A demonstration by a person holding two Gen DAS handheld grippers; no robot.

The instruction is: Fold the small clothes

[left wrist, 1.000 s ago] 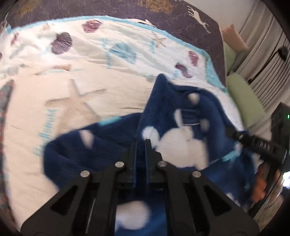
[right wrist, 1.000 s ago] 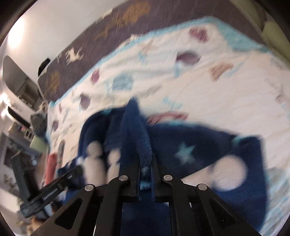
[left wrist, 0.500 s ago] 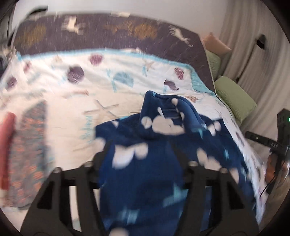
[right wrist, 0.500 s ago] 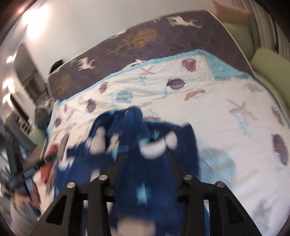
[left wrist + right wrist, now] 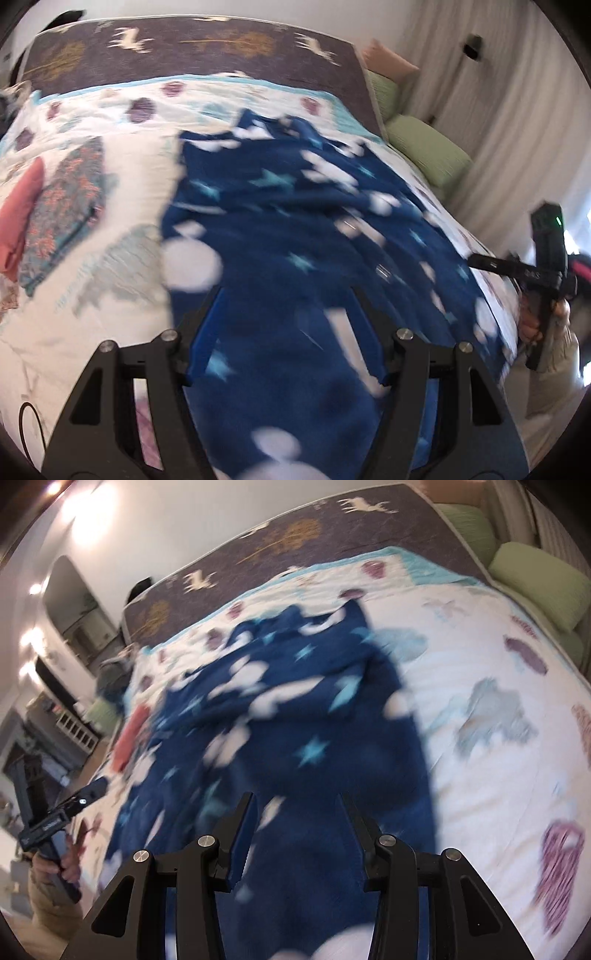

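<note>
A dark blue fleece garment with white clouds and pale stars (image 5: 295, 229) lies spread on the white seashell quilt (image 5: 122, 295); it also shows in the right wrist view (image 5: 295, 738). My left gripper (image 5: 286, 295) is open, its fingers wide apart over the garment's near end, holding nothing. My right gripper (image 5: 297, 805) is open too, above the garment's near edge. The right gripper shows at the right in the left wrist view (image 5: 517, 267); the left gripper shows at the left in the right wrist view (image 5: 70, 812). Both views are motion-blurred.
Folded clothes, a patterned teal piece (image 5: 62, 206) and a red one (image 5: 18, 218), lie on the quilt to the left of the garment. Green pillows (image 5: 424, 151) and curtains stand past the bed's right side. A dark blanket (image 5: 192, 44) covers the far end.
Both grippers were shut on the garment a second ago, holding it up. They have opened, let it go and pulled back; the garment now lies spread flat.
</note>
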